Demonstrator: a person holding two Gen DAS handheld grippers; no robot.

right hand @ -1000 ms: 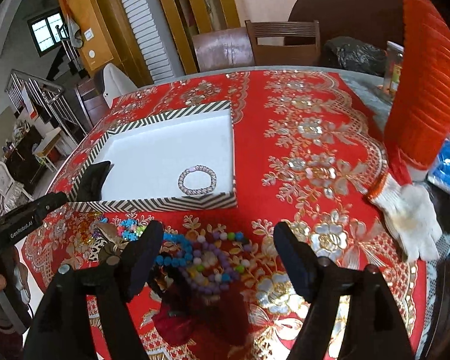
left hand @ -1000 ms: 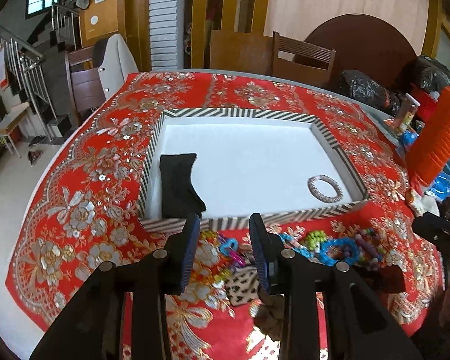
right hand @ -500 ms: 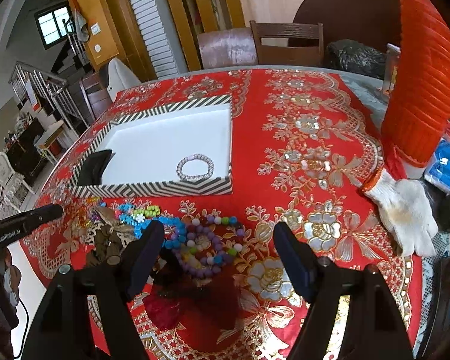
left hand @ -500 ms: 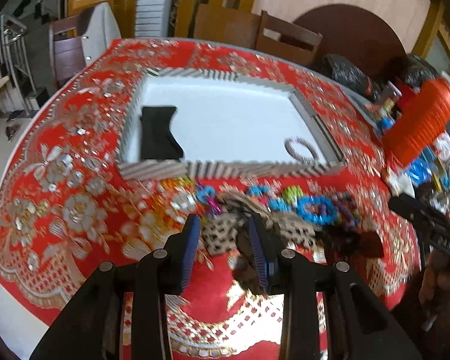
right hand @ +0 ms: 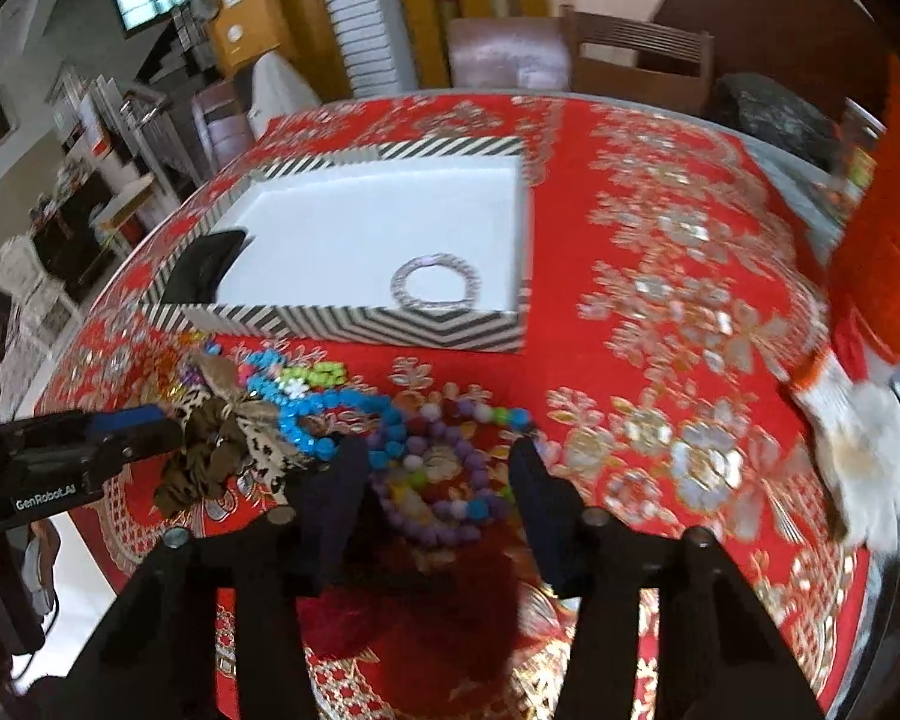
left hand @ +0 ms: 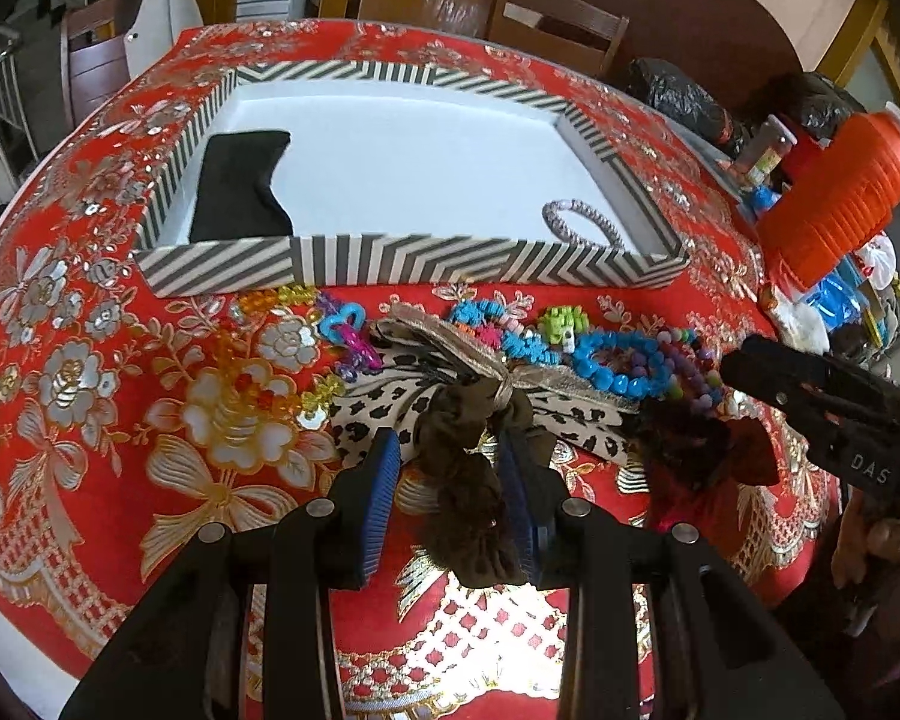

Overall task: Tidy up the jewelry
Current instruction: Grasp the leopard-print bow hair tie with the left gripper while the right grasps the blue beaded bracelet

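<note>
— Left tongs (left hand: pixel 450 480)?
— Apart, astride the brown scrunchie (left hand: pixel 468 480), whose length runs toward twelve o'clock; nothing clamped.
— Right tongs (right hand: pixel 438 474)?
— Just been closing, astride the purple beads (right hand: pixel 444 516), not pinching yet. The tray (right hand: pixel 354 324) lies at eleven o'clock on the tabletop (right hand: pixel 660 300).

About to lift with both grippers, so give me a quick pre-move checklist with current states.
1. Brown scrunchie between left gripper pads: ok.
2. Left pads pressing it: cannot tell.
3. Scrunchie free of the leopard bow: not ok, they overlap.
4. Right gripper jaws, just closing, straddle the purple bead bracelet: ok.
5. Right pads on the beads: cannot tell, blurred.
6. Bare floor in striped tray: ok.
</note>
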